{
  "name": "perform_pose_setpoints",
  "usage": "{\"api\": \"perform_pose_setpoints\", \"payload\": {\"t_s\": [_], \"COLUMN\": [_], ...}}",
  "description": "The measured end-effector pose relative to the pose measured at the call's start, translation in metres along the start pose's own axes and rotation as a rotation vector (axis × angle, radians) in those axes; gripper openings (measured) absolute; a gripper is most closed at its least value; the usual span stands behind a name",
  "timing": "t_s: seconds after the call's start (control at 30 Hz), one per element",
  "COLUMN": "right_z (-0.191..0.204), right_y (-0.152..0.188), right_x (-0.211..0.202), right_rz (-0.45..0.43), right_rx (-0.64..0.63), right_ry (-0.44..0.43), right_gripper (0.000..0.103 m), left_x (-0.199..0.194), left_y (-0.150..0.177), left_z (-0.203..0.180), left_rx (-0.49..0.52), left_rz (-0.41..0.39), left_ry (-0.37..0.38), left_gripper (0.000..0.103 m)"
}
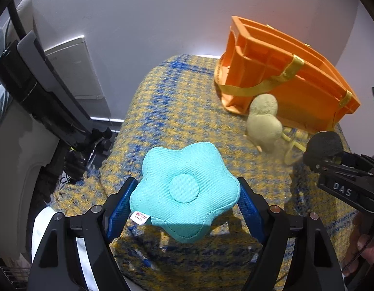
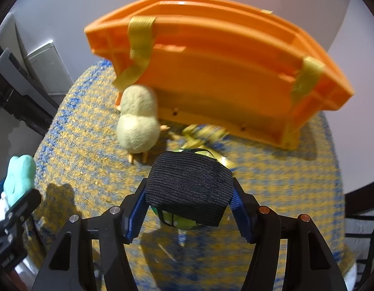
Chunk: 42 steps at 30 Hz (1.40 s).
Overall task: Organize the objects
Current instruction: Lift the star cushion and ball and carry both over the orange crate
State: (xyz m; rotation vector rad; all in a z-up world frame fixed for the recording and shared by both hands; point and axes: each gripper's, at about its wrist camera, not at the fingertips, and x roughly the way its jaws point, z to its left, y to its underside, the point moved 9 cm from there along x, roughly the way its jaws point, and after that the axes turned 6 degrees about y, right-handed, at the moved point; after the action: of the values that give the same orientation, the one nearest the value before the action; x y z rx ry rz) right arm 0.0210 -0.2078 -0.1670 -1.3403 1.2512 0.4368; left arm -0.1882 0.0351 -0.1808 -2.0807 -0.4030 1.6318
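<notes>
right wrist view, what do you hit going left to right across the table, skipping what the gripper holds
Teal flower cushion held at the far left edge → pale plush chick → yellow strap tangle on the cloth → right end of the tipped orange crate.

Yellow-and-blue woven cloth (image 1: pixel 177 101) covers the surface w/ orange crate (image 1: pixel 293 80) at back, pale plush chick (image 1: pixel 264 121) touching crate's front, yellow strap (image 2: pixel 206 131) beside it.
</notes>
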Motion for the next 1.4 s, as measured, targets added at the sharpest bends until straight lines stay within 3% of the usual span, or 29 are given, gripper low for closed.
{"api": "perform_pose_setpoints", "payload": {"t_s": [0.9, 1.4], "right_z": [-0.088, -0.115], "right_y": [-0.071, -0.116], "right_x": [-0.065, -0.086], "right_rz": [-0.174, -0.256], "right_rx": [0.11, 0.13], "right_ry": [0.008, 0.01], "right_gripper": [0.063, 0.063], "left_x": [-0.032, -0.039], "left_y": [-0.086, -0.136], "left_z": [-0.101, -0.121], "left_rx": [0.137, 0.169], "left_rz": [-0.082, -0.125], "left_ry": [0.058, 0.085], "left_gripper": [0.081, 0.081]}}
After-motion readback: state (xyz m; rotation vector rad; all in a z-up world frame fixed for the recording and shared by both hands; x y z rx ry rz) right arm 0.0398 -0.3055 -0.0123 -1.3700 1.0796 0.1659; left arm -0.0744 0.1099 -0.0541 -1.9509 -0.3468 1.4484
